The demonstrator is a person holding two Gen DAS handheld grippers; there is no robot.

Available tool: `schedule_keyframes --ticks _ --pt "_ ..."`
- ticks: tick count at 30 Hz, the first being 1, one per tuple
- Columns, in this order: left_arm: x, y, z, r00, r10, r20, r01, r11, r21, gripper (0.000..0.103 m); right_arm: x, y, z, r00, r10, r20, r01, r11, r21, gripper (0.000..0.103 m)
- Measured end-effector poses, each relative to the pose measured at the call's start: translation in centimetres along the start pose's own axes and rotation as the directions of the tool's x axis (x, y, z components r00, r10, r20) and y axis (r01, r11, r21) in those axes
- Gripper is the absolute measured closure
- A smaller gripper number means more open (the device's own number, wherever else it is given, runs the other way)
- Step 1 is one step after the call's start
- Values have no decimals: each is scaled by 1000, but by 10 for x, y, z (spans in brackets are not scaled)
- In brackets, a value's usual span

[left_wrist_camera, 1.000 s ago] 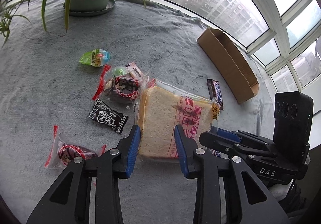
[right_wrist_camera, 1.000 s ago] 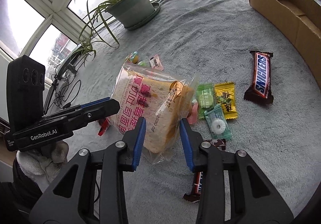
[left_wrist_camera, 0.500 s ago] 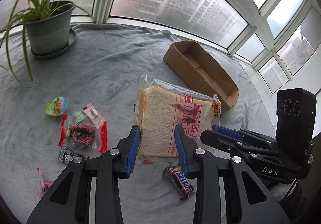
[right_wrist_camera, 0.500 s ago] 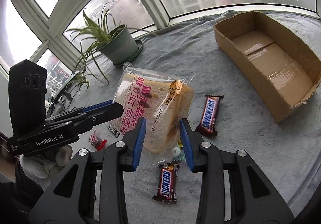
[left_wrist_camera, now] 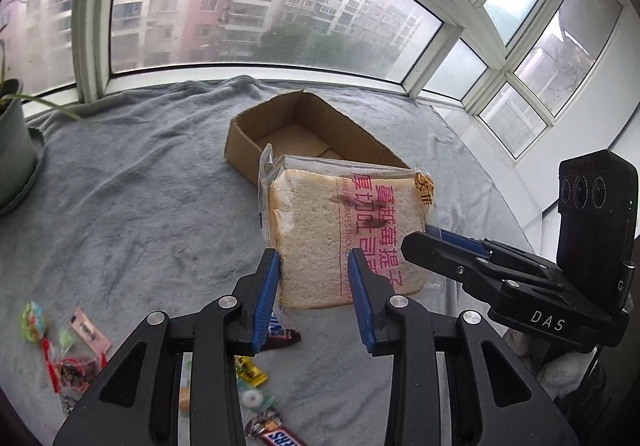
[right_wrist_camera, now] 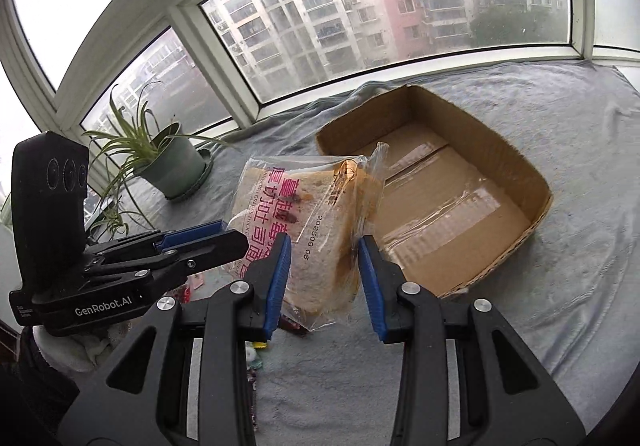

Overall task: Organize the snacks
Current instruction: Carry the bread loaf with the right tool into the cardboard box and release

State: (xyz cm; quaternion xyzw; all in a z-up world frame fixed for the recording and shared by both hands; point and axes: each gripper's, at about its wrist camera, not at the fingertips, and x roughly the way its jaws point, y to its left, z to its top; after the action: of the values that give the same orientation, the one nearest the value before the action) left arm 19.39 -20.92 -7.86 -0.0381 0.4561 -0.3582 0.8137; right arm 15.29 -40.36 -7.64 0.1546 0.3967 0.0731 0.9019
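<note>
Left gripper clamped near edge of bagged bread; right gripper clamped its other edge. Bread hung clear of grey-cloth worktop, just short of open cardboard box. Step, as judged: carry to box. Next calls for clearing the near wall, lowering together. Both grippers pitched downward.

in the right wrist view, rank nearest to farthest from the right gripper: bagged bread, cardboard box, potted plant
1. Clear plastic bag of sliced bread: between the right gripper's fingers.
2. Open brown cardboard box: just beyond, to the right.
3. Green potted spider plant: farthest, far left by the window.
</note>
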Motion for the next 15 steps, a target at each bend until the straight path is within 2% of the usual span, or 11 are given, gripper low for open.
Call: schedule_keyframes --ticks 7,15 --pt "30 -22 31 1000 -24 -9 24 999 46 71 5 -32 27 998 -63 10 63 998 -1 66" --pt "67 -30 42 998 -24 -56 27 998 52 71 25 -57 35 990 -138 -28 137 990 -8 66"
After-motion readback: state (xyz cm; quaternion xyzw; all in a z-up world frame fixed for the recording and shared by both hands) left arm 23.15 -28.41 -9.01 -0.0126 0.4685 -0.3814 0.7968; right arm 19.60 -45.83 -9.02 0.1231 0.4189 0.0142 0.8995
